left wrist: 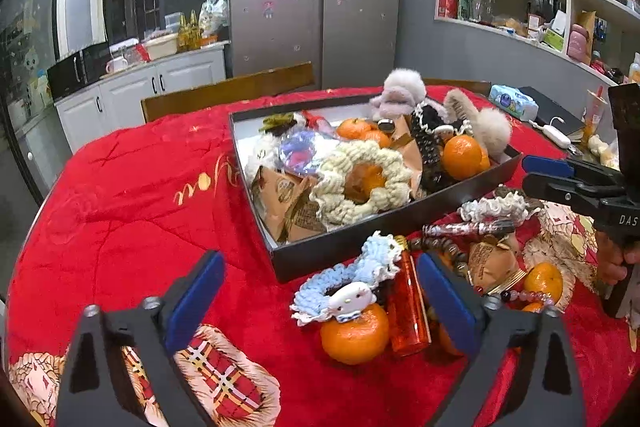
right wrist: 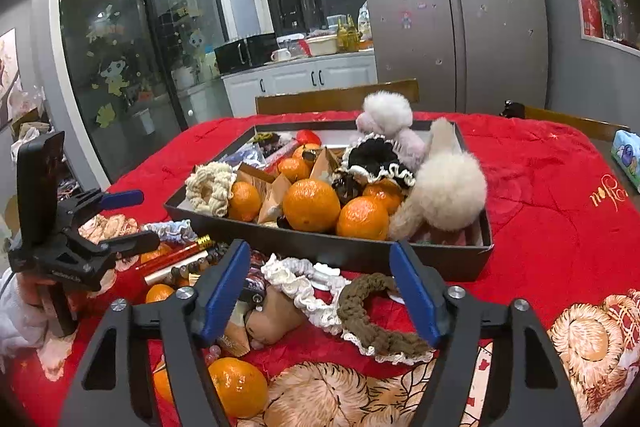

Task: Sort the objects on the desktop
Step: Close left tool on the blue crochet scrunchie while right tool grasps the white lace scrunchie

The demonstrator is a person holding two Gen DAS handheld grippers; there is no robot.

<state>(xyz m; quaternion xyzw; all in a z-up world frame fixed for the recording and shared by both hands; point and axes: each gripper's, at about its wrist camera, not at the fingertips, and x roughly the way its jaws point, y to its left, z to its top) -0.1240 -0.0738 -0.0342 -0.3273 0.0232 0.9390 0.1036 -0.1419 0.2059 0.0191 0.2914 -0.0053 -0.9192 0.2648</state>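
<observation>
A black tray (left wrist: 340, 247) (right wrist: 440, 255) on the red cloth holds oranges, scrunchies, brown packets and fluffy toys. In front of it lies a loose pile. In the left wrist view, a blue scrunchie with a white charm (left wrist: 352, 279) rests on an orange (left wrist: 354, 337), beside an orange lighter (left wrist: 408, 311). My left gripper (left wrist: 320, 303) is open around them, empty. In the right wrist view, my right gripper (right wrist: 320, 291) is open over a white lace scrunchie (right wrist: 300, 283) and a brown scrunchie (right wrist: 372, 311), empty. Each gripper shows in the other view: right (left wrist: 560, 175), left (right wrist: 128, 219).
More loose things lie in the pile: bead bracelets (left wrist: 448, 247), a brown packet (left wrist: 492, 263), oranges (right wrist: 236, 387) (left wrist: 544, 281). A tissue pack (left wrist: 514, 101) and a charger sit at the table's far right. Wooden chairs (left wrist: 228, 91) stand behind the table.
</observation>
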